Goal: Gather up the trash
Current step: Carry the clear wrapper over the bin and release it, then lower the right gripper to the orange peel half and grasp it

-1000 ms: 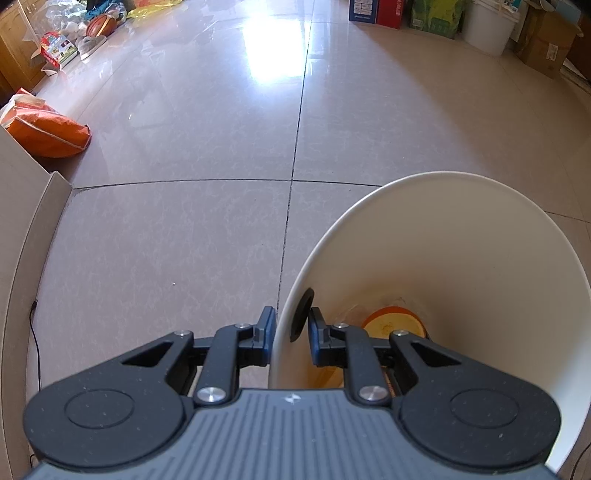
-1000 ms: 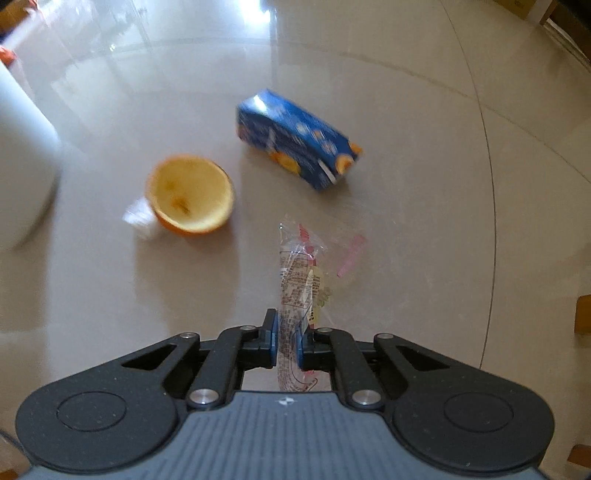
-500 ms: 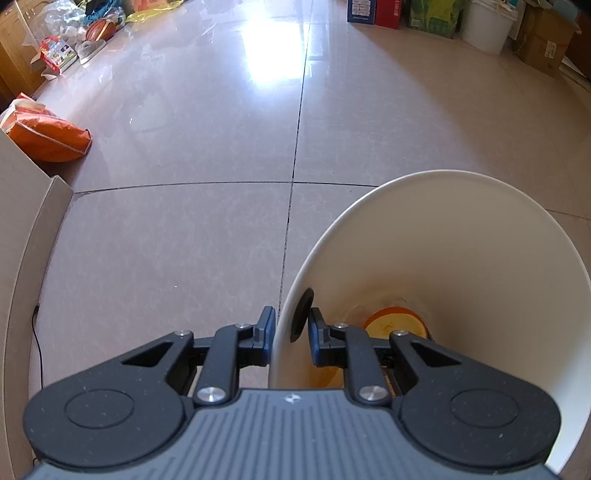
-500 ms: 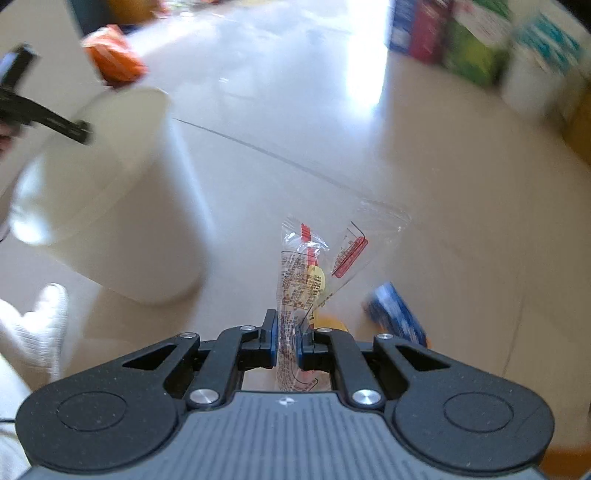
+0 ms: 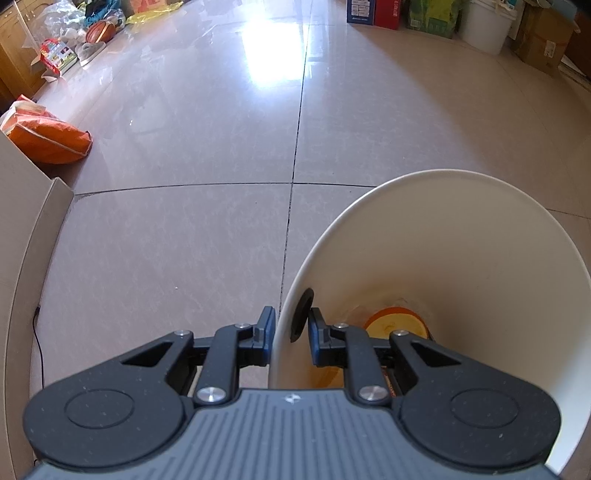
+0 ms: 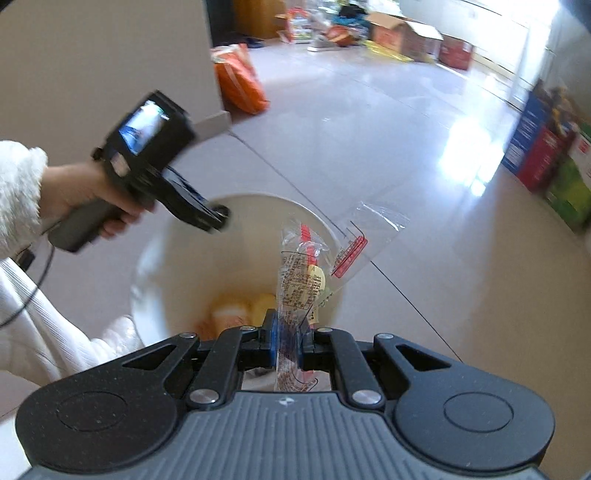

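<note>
My left gripper (image 5: 291,326) is shut on the near rim of a white trash bin (image 5: 461,258), one finger outside the wall and one inside. An orange peel (image 5: 397,323) lies at the bin's bottom. In the right wrist view my right gripper (image 6: 287,341) is shut on a clear plastic wrapper (image 6: 303,280) with red and yellow print, held above the bin's (image 6: 155,266) open mouth. Yellow-orange trash (image 6: 236,310) shows inside. The left gripper (image 6: 218,218) appears there too, held by a person's hand (image 6: 88,195) at the bin's far rim.
An orange bag (image 5: 48,136) lies by a beige wall corner (image 5: 33,229) on the left. Boxes (image 5: 373,13), a white bucket (image 5: 487,24) and cartons line the far wall. A white sleeve (image 6: 22,206) is at the left. Tiled floor (image 5: 207,122) spreads ahead.
My right gripper has carried the wrapper up from the floor and swung it over the bin's mouth. The left gripper keeps its hold on the rim, almost still.
</note>
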`<action>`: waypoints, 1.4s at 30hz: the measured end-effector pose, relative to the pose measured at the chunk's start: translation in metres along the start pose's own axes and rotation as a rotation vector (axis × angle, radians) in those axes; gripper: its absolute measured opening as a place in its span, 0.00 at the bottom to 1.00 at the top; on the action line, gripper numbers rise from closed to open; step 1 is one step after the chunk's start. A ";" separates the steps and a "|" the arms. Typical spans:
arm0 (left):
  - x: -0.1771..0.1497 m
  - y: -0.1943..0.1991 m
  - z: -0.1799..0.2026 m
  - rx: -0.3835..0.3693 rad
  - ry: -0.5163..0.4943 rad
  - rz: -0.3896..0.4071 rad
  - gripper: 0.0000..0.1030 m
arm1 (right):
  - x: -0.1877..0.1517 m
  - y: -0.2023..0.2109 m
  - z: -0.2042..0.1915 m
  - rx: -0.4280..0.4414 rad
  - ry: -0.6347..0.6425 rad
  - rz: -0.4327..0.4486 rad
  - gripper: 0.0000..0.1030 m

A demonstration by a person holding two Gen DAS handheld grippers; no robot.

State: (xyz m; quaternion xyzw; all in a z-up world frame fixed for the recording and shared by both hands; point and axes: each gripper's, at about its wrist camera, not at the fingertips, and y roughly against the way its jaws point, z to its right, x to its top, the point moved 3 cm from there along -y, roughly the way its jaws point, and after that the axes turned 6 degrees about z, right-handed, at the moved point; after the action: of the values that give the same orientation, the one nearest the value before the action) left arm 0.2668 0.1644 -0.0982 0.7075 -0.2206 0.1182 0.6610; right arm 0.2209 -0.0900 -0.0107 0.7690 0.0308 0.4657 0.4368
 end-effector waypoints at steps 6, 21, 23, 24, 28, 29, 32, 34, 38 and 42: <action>0.000 0.001 -0.001 -0.005 0.009 -0.002 0.17 | 0.023 -0.018 -0.027 -0.070 -0.018 -0.001 0.29; 0.000 0.000 -0.005 -0.007 0.008 -0.002 0.17 | 0.005 -0.003 -0.005 -0.250 -0.145 0.046 0.73; 0.000 0.001 -0.005 -0.006 0.006 -0.002 0.17 | -0.004 0.002 0.002 -0.283 -0.189 0.048 0.76; 0.000 0.000 -0.004 -0.006 0.000 -0.001 0.17 | -0.011 0.002 0.006 -0.296 -0.213 0.044 0.77; 0.001 0.000 -0.005 -0.008 0.008 -0.004 0.17 | -0.039 0.006 0.022 -0.355 -0.313 0.032 0.81; 0.001 0.000 -0.006 -0.007 0.006 -0.003 0.17 | -0.046 0.003 0.026 -0.380 -0.345 0.030 0.82; 0.001 0.000 -0.007 -0.007 0.008 -0.004 0.17 | -0.072 0.002 0.039 -0.427 -0.434 0.015 0.84; 0.001 0.000 -0.005 -0.007 0.007 -0.003 0.17 | -0.092 0.001 0.048 -0.457 -0.499 0.002 0.84; 0.002 0.000 -0.005 -0.006 0.000 -0.001 0.17 | -0.131 -0.005 0.063 -0.515 -0.637 -0.006 0.87; 0.002 0.000 -0.004 -0.006 0.007 -0.003 0.17 | -0.179 -0.021 0.079 -0.551 -0.807 -0.037 0.88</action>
State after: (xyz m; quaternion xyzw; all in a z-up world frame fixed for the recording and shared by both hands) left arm 0.2694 0.1683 -0.0972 0.7053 -0.2178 0.1190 0.6641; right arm 0.1864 -0.2090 -0.1629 0.7434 -0.2516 0.1137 0.6092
